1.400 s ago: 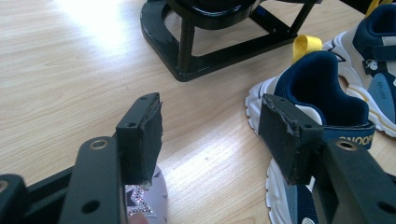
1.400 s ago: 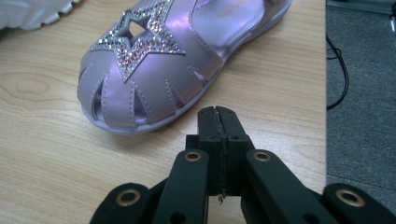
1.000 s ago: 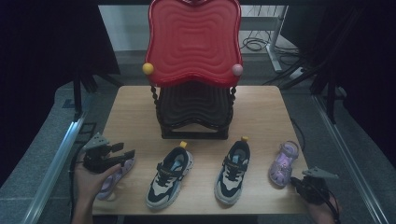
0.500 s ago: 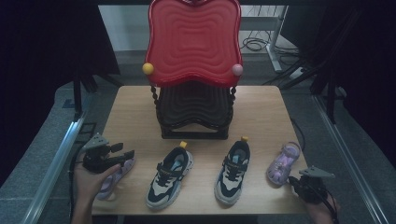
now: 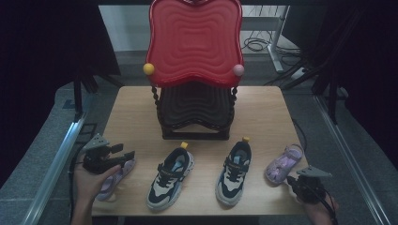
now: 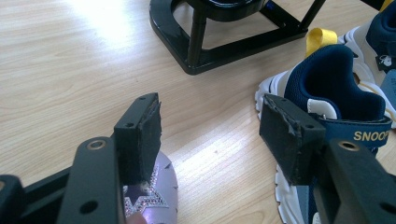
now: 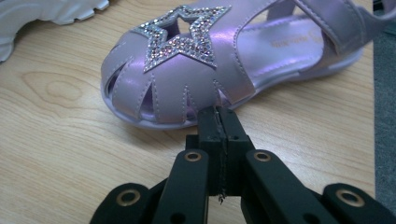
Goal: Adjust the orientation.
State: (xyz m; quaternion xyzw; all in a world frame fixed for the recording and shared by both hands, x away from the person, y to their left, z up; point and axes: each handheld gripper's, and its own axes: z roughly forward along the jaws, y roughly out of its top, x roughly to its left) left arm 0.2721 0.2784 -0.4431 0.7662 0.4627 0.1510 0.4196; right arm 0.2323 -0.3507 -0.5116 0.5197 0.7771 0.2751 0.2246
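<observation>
My right tongs (image 7: 219, 114) are pressed together with nothing between them, tips right at the toe of the purple sandal (image 7: 219, 60) near the right front corner of the table (image 5: 263, 112). My left tongs (image 6: 210, 135) are spread wide over the other purple sandal (image 6: 152, 198) at the left front corner, just beside a navy sneaker (image 6: 336, 84).
</observation>
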